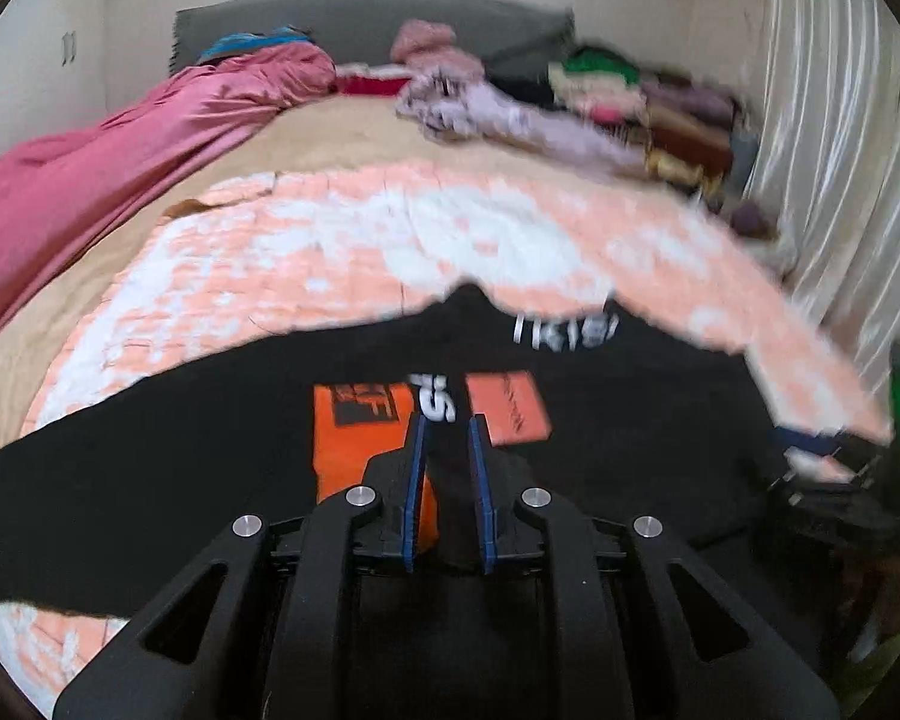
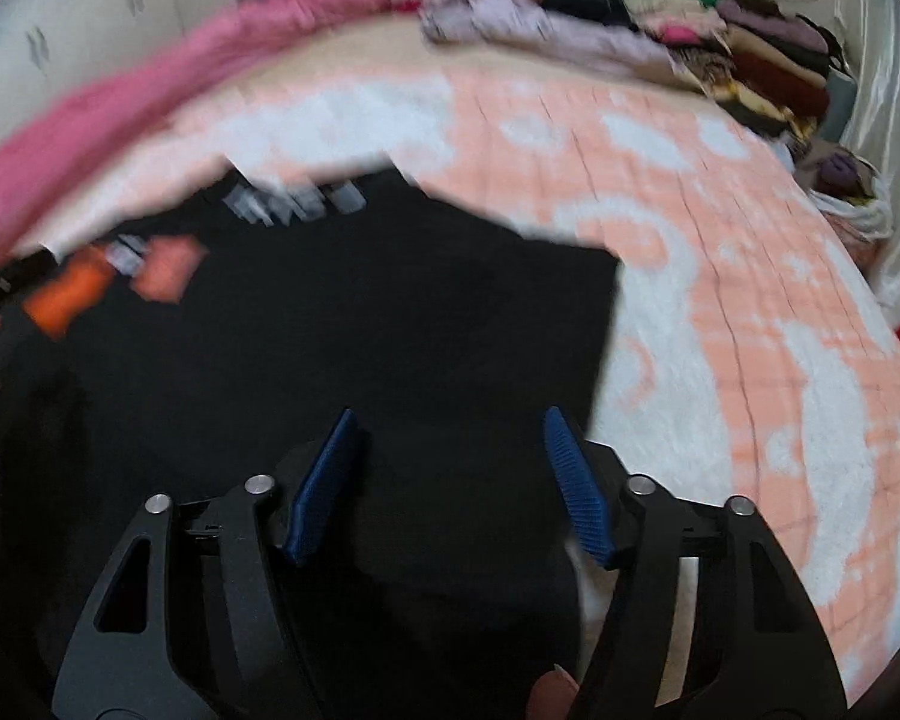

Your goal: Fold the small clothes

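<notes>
Across the peach-and-white blanket (image 2: 720, 228) on the bed, the black T-shirt (image 1: 630, 456) is lying spread out, its orange print panels (image 1: 354, 438) and white lettering facing up. You are pinching a raised ridge of that black cloth with the left gripper (image 1: 448, 420): its blue-padded fingers (image 1: 417, 480) are drawn nearly together, with the fabric standing up between them right beside the orange print. Your right gripper (image 2: 450, 420) is hovering over a plain black part of the shirt with its fingers (image 2: 576, 492) spread wide and nothing between them; I cannot tell whether they are touching the cloth. From the right wrist view, the shirt's straight side edge is running just to the right of the fingers, with a square corner ahead of them, and the print is lying well off to the front left. So the right gripper is nearer that edge, and the fold probably depends on it closing there. Motion blur is softening both views. Beyond the blanket, a pink quilt (image 1: 120, 138) is bunched along the left, and stacked clothes (image 2: 750, 60) are sitting by the headboard (image 1: 360, 18), near the curtain (image 1: 840, 120).
</notes>
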The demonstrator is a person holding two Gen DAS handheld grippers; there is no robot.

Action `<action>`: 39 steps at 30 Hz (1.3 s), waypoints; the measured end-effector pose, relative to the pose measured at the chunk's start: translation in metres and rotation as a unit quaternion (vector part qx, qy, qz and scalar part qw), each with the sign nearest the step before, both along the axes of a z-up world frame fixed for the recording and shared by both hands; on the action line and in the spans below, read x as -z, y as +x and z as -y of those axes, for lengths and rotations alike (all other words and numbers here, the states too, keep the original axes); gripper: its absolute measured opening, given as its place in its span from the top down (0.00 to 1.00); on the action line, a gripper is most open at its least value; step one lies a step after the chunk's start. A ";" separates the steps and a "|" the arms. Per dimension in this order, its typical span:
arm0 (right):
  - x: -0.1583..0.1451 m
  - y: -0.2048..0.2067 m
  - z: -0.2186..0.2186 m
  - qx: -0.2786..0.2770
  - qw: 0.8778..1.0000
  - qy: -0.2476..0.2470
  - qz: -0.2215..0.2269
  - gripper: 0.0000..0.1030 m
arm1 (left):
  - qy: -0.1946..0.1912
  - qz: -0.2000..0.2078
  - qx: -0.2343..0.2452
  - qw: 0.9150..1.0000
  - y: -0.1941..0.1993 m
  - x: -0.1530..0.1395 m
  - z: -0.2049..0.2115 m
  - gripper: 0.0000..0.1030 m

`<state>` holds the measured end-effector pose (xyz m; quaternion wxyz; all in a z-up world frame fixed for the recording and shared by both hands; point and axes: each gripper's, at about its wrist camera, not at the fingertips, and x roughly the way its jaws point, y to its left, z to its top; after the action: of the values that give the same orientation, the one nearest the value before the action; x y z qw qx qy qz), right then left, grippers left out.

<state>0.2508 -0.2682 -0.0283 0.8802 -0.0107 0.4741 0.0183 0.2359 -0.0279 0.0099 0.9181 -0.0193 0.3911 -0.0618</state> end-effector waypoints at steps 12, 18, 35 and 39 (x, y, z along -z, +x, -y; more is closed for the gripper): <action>-0.018 -0.011 -0.014 -0.038 0.998 0.046 0.035 0.46 | -0.009 -0.014 -0.017 1.000 -0.010 0.014 -0.019 0.67; 0.003 -0.008 -0.046 -0.068 0.998 0.013 -0.006 0.41 | 0.009 -0.046 -0.013 0.999 -0.005 0.032 -0.017 0.62; -0.053 -0.044 -0.073 -0.078 0.991 0.051 0.100 0.15 | 0.000 -0.003 -0.041 0.999 -0.055 -0.016 -0.057 0.17; -0.064 -0.055 -0.093 -0.075 0.987 0.073 0.120 0.09 | 0.004 0.009 -0.049 0.999 -0.068 -0.024 -0.073 0.12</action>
<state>0.1962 -0.1756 0.0360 0.9252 0.0162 0.3607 0.1172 0.1679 0.0455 0.0344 0.9235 -0.0345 0.3818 -0.0150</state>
